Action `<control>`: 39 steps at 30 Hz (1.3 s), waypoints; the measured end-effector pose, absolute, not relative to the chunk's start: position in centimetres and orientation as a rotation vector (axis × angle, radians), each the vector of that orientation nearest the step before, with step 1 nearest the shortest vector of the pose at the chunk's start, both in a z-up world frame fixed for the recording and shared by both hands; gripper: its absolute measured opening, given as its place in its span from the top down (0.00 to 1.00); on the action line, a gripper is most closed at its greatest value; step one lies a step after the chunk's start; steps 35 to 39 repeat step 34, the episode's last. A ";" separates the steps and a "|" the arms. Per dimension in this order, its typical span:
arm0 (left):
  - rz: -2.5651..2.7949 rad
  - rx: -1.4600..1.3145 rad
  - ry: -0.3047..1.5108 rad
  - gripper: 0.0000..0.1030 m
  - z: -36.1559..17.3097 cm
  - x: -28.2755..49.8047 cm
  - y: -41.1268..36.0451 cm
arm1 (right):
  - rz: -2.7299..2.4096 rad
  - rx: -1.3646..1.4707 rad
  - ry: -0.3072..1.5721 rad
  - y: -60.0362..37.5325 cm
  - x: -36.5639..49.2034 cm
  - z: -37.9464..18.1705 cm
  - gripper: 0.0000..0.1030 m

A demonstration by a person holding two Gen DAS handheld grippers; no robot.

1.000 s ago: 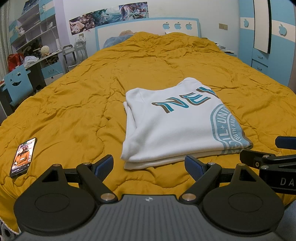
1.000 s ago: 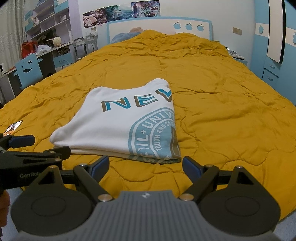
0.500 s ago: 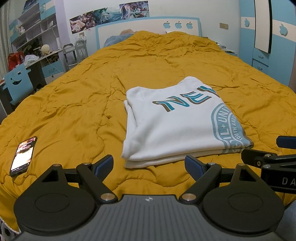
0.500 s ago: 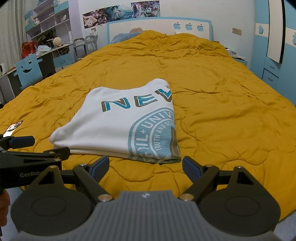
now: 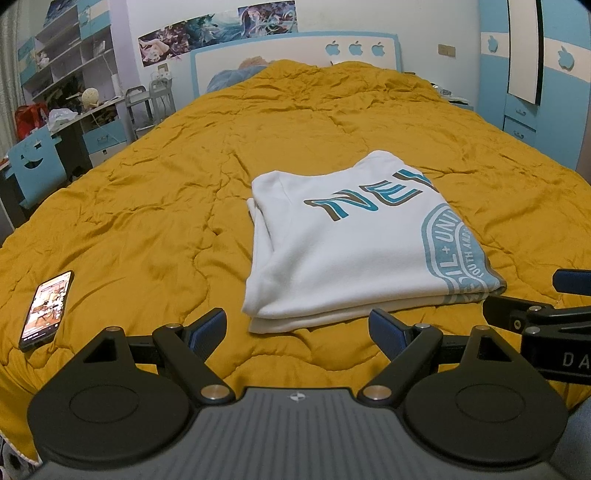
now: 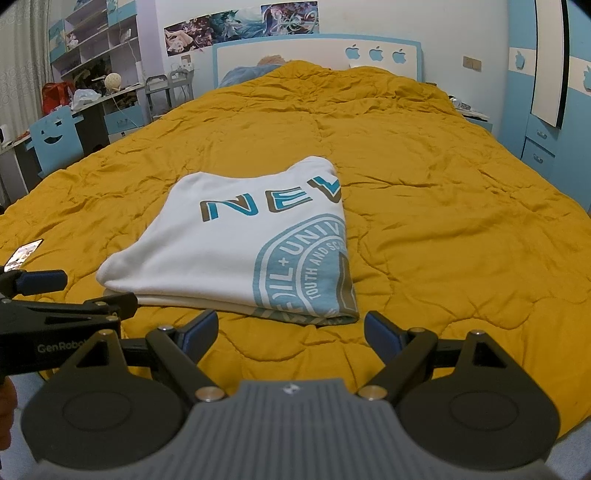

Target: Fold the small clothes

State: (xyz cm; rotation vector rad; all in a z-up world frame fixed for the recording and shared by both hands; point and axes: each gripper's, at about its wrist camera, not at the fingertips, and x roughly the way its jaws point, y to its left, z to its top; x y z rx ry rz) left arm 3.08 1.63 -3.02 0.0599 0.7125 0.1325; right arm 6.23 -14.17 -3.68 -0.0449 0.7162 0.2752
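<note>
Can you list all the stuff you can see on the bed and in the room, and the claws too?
shirt: one, white with teal and brown print, folded, middle of the bed
quilt: one, mustard yellow, covering the bed
phone: one, black with lit screen, on the quilt left of the shirt
headboard: one, white and blue with three apple shapes, far end of the bed
posters: a row, colourful, on the wall above the headboard
chair: one, blue with a smiley face, at the desk on the left
wardrobe: one, blue and white, right side
left claw: one, black with blue pads, open, near the shirt's front edge
right claw: one, black with blue pads, open, near the shirt's front edge
</note>
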 end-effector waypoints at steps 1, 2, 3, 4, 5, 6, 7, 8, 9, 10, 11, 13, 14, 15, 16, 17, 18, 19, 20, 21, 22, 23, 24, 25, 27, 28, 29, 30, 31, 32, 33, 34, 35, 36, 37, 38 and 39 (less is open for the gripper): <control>0.134 0.058 0.714 0.02 -3.1 3.0 1.6 | 0.275 -0.044 0.716 -14.2 6.2 -3.7 0.20; 0.134 0.057 0.715 0.02 -3.2 3.0 1.6 | 0.274 -0.044 0.717 -14.2 6.2 -3.7 0.20; 0.135 0.056 0.716 0.02 -3.2 3.0 1.6 | 0.273 -0.043 0.717 -14.2 6.2 -3.7 0.20; 0.136 0.055 0.717 0.02 -3.2 3.0 1.5 | 0.274 -0.043 0.716 -14.2 6.2 -3.7 0.20; 0.137 0.056 0.717 0.02 -3.2 3.0 1.5 | 0.274 -0.044 0.716 -14.2 6.2 -3.7 0.20; 0.137 0.056 0.717 0.02 -3.2 3.0 1.6 | 0.274 -0.045 0.716 -14.2 6.3 -3.7 0.20; 0.136 0.056 0.717 0.02 -3.2 3.0 1.6 | 0.274 -0.045 0.715 -14.2 6.2 -3.7 0.20; 0.136 0.056 0.717 0.02 -3.2 3.0 1.6 | 0.275 -0.045 0.715 -14.1 6.2 -3.7 0.20; 0.135 0.056 0.717 0.02 -3.2 3.0 1.6 | 0.275 -0.046 0.715 -14.2 6.2 -3.7 0.20; 0.135 0.056 0.717 0.02 -3.2 3.0 1.6 | 0.274 -0.045 0.715 -14.1 6.2 -3.7 0.20; 0.136 0.056 0.717 0.02 -3.2 3.0 1.6 | 0.274 -0.045 0.715 -14.2 6.2 -3.7 0.20; 0.136 0.056 0.716 0.02 -3.2 3.0 1.5 | 0.274 -0.045 0.715 -14.1 6.2 -3.7 0.20; 0.136 0.056 0.717 0.02 -3.2 3.0 1.5 | 0.274 -0.045 0.715 -14.1 6.2 -3.7 0.20; 0.135 0.056 0.717 0.02 -3.2 3.0 1.6 | 0.275 -0.045 0.715 -14.2 6.2 -3.7 0.20; 0.135 0.056 0.718 0.02 -3.3 3.0 1.6 | 0.275 -0.046 0.715 -14.1 6.2 -3.7 0.20; 0.136 0.056 0.718 0.02 -3.2 3.0 1.5 | 0.275 -0.046 0.715 -14.1 6.2 -3.7 0.20; 0.135 0.055 0.719 0.02 -3.2 3.0 1.5 | 0.275 -0.046 0.715 -14.1 6.2 -3.7 0.20; 0.134 0.055 0.720 0.02 -3.2 3.0 1.5 | 0.276 -0.046 0.715 -14.1 6.2 -3.7 0.20; 0.134 0.055 0.720 0.02 -3.2 2.9 1.5 | 0.276 -0.046 0.715 -14.1 6.2 -3.7 0.20; 0.134 0.056 0.719 0.02 -3.2 2.9 1.5 | 0.276 -0.046 0.715 -14.1 6.2 -3.7 0.20; 0.135 0.057 0.718 0.02 -3.2 2.9 1.5 | 0.275 -0.046 0.715 -14.1 6.2 -3.7 0.20; 0.135 0.061 0.715 0.02 -3.1 2.9 1.5 | 0.275 -0.045 0.715 -14.1 6.2 -3.7 0.20; 0.137 0.066 0.713 0.02 -3.1 2.9 1.5 | 0.275 -0.045 0.715 -14.1 6.2 -3.7 0.20; 0.138 0.070 0.712 0.02 -3.0 2.9 1.5 | 0.274 -0.045 0.715 -14.1 6.2 -3.7 0.20; 0.141 0.074 0.714 0.02 -3.1 2.9 1.5 | 0.275 -0.046 0.715 -14.1 6.2 -3.7 0.20; 0.143 0.074 0.717 0.02 -3.1 3.0 1.5 | 0.275 -0.046 0.715 -14.1 6.2 -3.7 0.20; 0.144 0.070 0.719 0.02 -3.1 3.0 1.6 | 0.276 -0.046 0.714 -14.1 6.2 -3.7 0.20; 0.145 0.068 0.720 0.02 -3.1 3.0 1.6 | 0.276 -0.046 0.715 -14.1 6.2 -3.7 0.20; 0.145 0.066 0.721 0.02 -3.0 3.0 1.7 | 0.276 -0.046 0.715 -14.1 6.2 -3.7 0.20; 0.144 0.066 0.721 0.02 -3.0 3.0 1.7 | 0.275 -0.046 0.715 -14.1 6.2 -3.7 0.20; 0.143 0.066 0.720 0.02 -3.0 3.0 1.7 | 0.275 -0.046 0.715 -14.1 6.2 -3.7 0.20; 0.144 0.068 0.718 0.02 -3.0 3.0 1.7 | 0.275 -0.046 0.715 -14.1 6.2 -3.7 0.20; 0.144 0.068 0.718 0.02 -3.0 3.0 1.7 | 0.275 -0.046 0.715 -14.1 6.2 -3.7 0.20; 0.144 0.068 0.718 0.02 -3.0 3.0 1.7 | 0.275 -0.046 0.715 -14.1 6.2 -3.7 0.20; 0.144 0.068 0.718 0.02 -3.0 3.0 1.7 | 0.275 -0.046 0.715 -14.1 6.2 -3.7 0.20; 0.144 0.068 0.718 0.02 -3.0 3.0 1.7 | 0.275 -0.046 0.715 -14.1 6.2 -3.7 0.20; 0.144 0.068 0.718 0.02 -3.0 3.0 1.7 | 0.275 -0.046 0.715 -14.1 6.2 -3.7 0.20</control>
